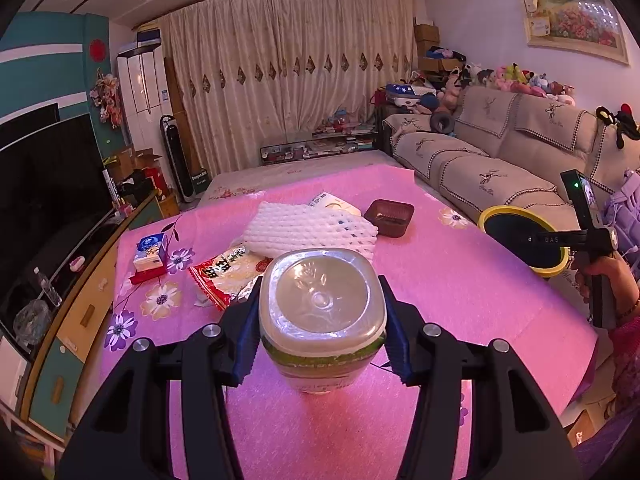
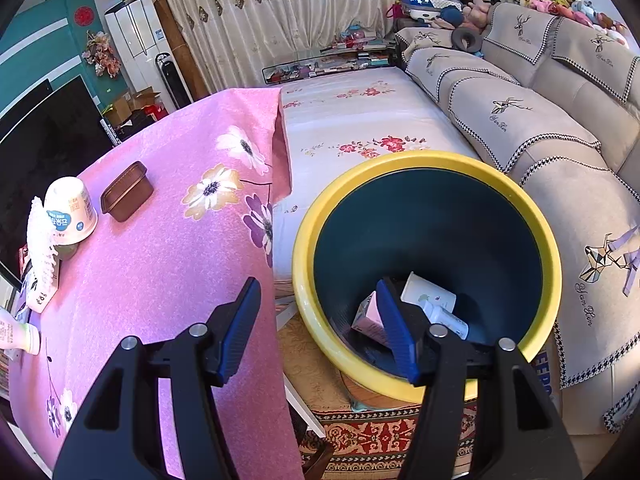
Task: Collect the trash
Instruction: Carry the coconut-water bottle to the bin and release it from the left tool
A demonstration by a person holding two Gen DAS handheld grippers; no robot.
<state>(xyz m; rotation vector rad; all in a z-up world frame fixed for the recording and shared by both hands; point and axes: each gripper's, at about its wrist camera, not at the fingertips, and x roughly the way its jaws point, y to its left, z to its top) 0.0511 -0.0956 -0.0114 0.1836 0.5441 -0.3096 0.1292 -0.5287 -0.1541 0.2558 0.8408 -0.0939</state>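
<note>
bottle, clear plastic with a green label band, sits clamped between the blue pads of the left claw; its square base faces the camera and it hangs above the pink tabletop. the print on the band is too curved and small to read.

on the tabletop beyond it lie a white foam net, a red-edged snack bag with bold characters i cannot make out, a blue-and-white tissue pack with a cartoon figure, and a brown plastic tray.

right claw stands about half open with nothing between its pads, hovering over the near rim of a bin, yellow-rimmed and dark inside, which stands on the floor between the tabletop and a sofa. in the bin lie a white cup, a small white bottle and a pink carton.

from the right wrist view an upturned white cup with a blue label in korean lettering stands by the tray. the sofa covers carry an embroidered deer and script that looks like "yan xin". in the left wrist view the handle of the right tool reads "das".
</note>
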